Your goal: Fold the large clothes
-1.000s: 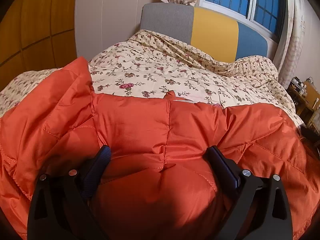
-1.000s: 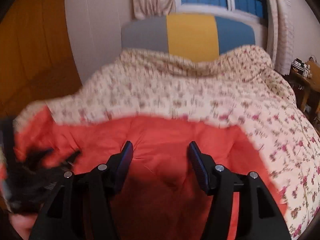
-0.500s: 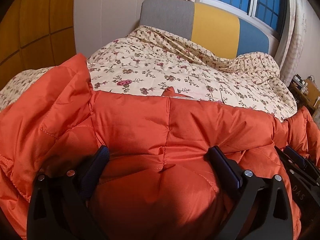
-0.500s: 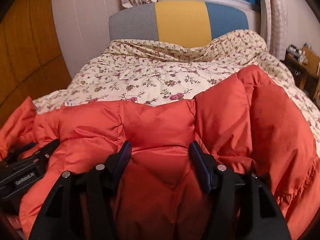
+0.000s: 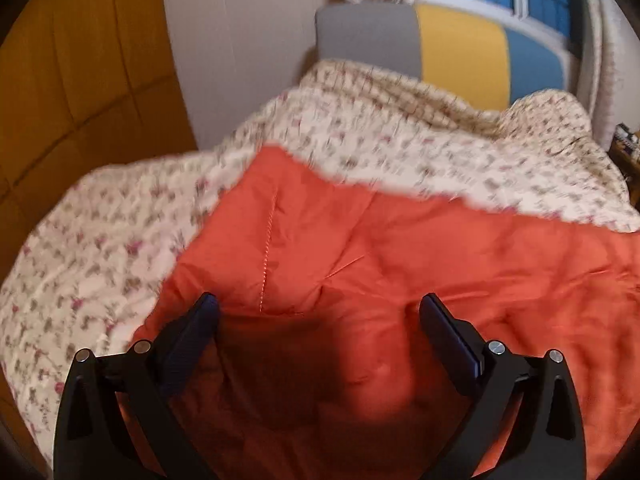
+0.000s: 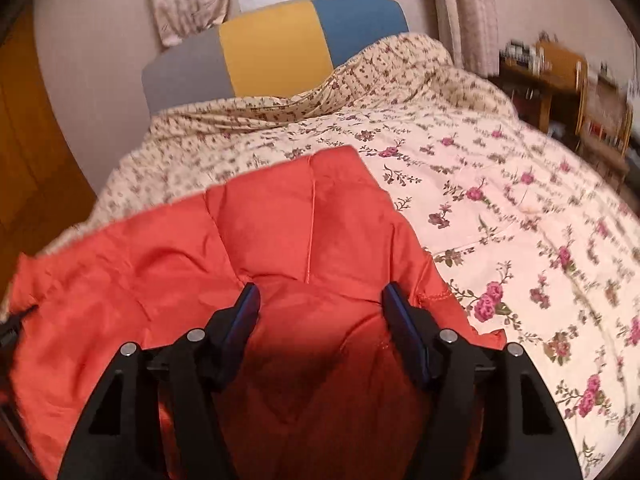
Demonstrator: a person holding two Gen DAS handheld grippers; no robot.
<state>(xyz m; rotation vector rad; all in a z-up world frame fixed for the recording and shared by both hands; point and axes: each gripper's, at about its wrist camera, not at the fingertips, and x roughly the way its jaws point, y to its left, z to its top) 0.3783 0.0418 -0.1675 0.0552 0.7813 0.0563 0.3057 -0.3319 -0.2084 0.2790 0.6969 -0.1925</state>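
Note:
An orange quilted down jacket (image 5: 400, 248) lies spread on the floral bedspread (image 5: 100, 248). My left gripper (image 5: 318, 306) sits over its near left part, jaws wide apart, with puffy fabric bulging between them. My right gripper (image 6: 320, 294) sits over the jacket's (image 6: 280, 232) right end, jaws apart, fabric filling the gap between them. A stitched hem edge shows by the right finger (image 6: 404, 328). I cannot tell whether either gripper pinches the cloth or only rests on it.
The bed has a grey, yellow and blue headboard (image 6: 272, 48) under a window with curtains. A wooden wardrobe (image 5: 80, 80) stands left of the bed. A cluttered wooden desk (image 6: 560, 80) stands at the right. Bare bedspread (image 6: 500, 200) lies right of the jacket.
The jacket, bunched up high in front of both cameras before, now lies lower and flatter on the bed. Both grippers moved apart: the left view swung left, the right view swung right.

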